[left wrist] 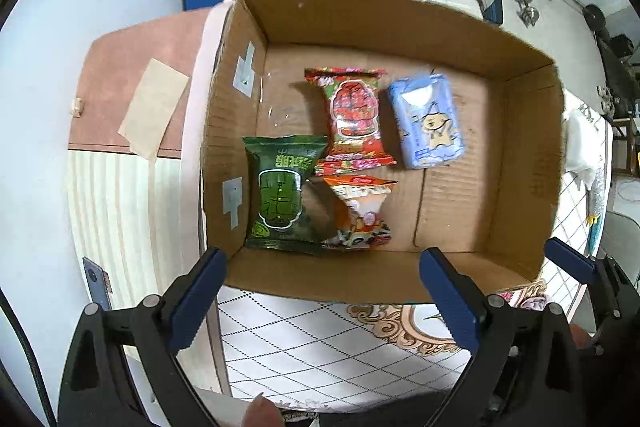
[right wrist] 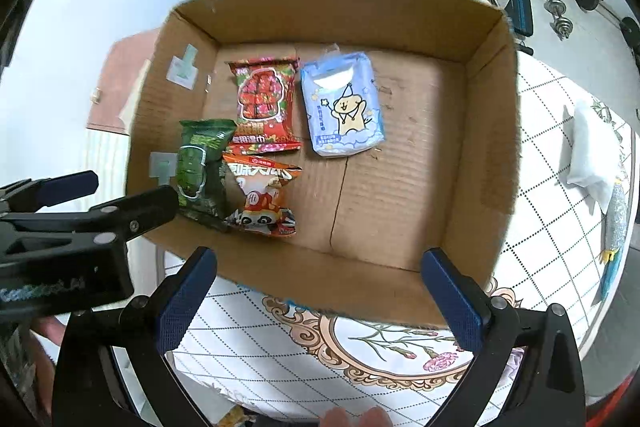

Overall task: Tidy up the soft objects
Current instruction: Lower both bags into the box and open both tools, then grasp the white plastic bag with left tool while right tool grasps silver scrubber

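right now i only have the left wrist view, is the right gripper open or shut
Observer: Open. The right wrist view shows the right gripper with both fingers spread wide and nothing between them, just in front of the box.
Operator: ok and how does my left gripper look from that side
Observer: The left gripper comes in from the left at the box's near left corner. One fingertip overlaps the green pack in the picture; whether it touches the pack cannot be told.
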Demonstrator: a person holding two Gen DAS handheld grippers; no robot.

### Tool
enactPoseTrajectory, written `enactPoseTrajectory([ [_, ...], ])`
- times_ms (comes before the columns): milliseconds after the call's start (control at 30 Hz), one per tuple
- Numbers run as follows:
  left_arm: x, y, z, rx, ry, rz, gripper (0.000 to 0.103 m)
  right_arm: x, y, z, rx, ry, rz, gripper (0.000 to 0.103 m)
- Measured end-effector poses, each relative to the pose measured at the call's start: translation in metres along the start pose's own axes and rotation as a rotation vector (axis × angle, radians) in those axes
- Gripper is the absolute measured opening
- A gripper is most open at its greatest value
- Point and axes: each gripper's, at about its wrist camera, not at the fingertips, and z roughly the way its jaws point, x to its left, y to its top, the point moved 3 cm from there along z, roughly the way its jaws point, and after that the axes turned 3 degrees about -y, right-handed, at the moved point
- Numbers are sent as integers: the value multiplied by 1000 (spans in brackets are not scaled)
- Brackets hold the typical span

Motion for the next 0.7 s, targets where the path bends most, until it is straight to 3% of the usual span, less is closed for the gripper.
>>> enactPoseTrajectory([
  [133,-35,-17,-24,-105,28,14,99,-35,-17,-37,-110,43,20,103],
  [267,-90,-41,-36,-176,72,86,99,-114,-52,-62,-157,100,151,103],
  [333,-126,-47,-32,-182,41,112,99,-160,-65,-68,-160,79,204,103],
  [533,-243,-21,12,-76,-71,201,99,-308,-77,-74,-162,-120,229,103],
  [700,-347,32,70,43,-106,277,99,-406,-56,-51,-143,-192,277,103],
])
